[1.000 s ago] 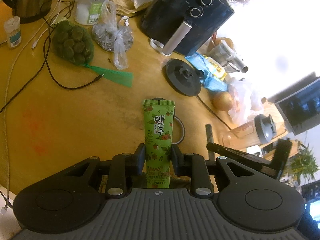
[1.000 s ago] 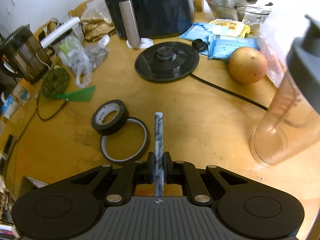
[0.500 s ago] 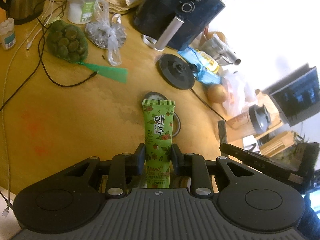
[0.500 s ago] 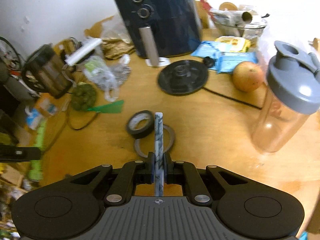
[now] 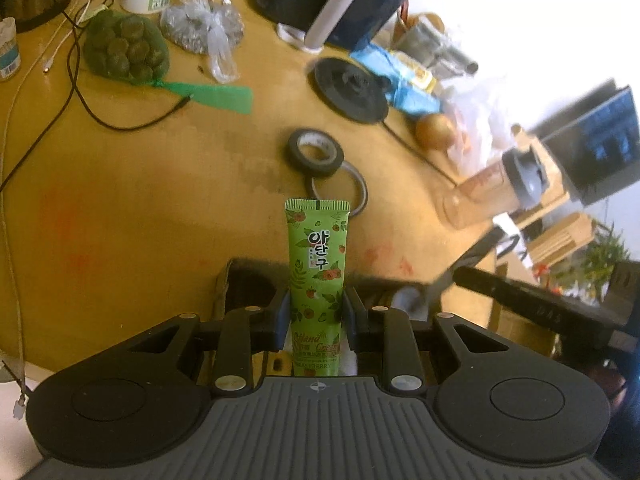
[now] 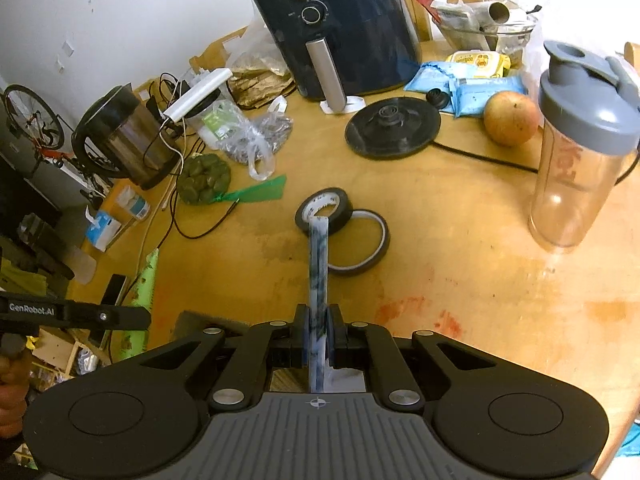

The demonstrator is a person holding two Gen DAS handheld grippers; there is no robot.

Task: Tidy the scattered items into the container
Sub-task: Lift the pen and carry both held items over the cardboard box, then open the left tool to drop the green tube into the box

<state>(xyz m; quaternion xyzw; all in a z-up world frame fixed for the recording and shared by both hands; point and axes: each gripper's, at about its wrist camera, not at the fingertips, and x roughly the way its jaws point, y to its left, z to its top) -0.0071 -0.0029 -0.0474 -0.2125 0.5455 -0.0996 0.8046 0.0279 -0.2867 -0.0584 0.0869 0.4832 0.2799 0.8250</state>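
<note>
My left gripper [image 5: 316,312] is shut on a green hand-cream tube [image 5: 317,256] and holds it above the near table edge. My right gripper [image 6: 318,330] is shut on a thin blue-and-white marbled tube [image 6: 319,264], seen edge-on. A dark box-like container [image 5: 240,284] shows just under the left gripper, and a corner of it [image 6: 200,320] under the right; its inside is mostly hidden. Two tape rolls, a thick black one [image 6: 324,212] and a thin ring [image 6: 360,244], lie on the wooden table [image 6: 460,240]. The other gripper's arm [image 6: 76,314] shows at left with the green tube.
A dark air fryer [image 6: 340,28], kettle base [image 6: 392,128], apple [image 6: 511,118], shaker bottle [image 6: 580,140], blue packets [image 6: 460,84], kettle [image 6: 128,136], green net bag [image 6: 204,178], plastic bag [image 6: 256,144] and cables [image 5: 80,92] crowd the table's back and sides.
Both grippers have pulled back toward the near table edge, still holding their tubes. The tape rolls look farther away and the dark container has come into view beneath them.
</note>
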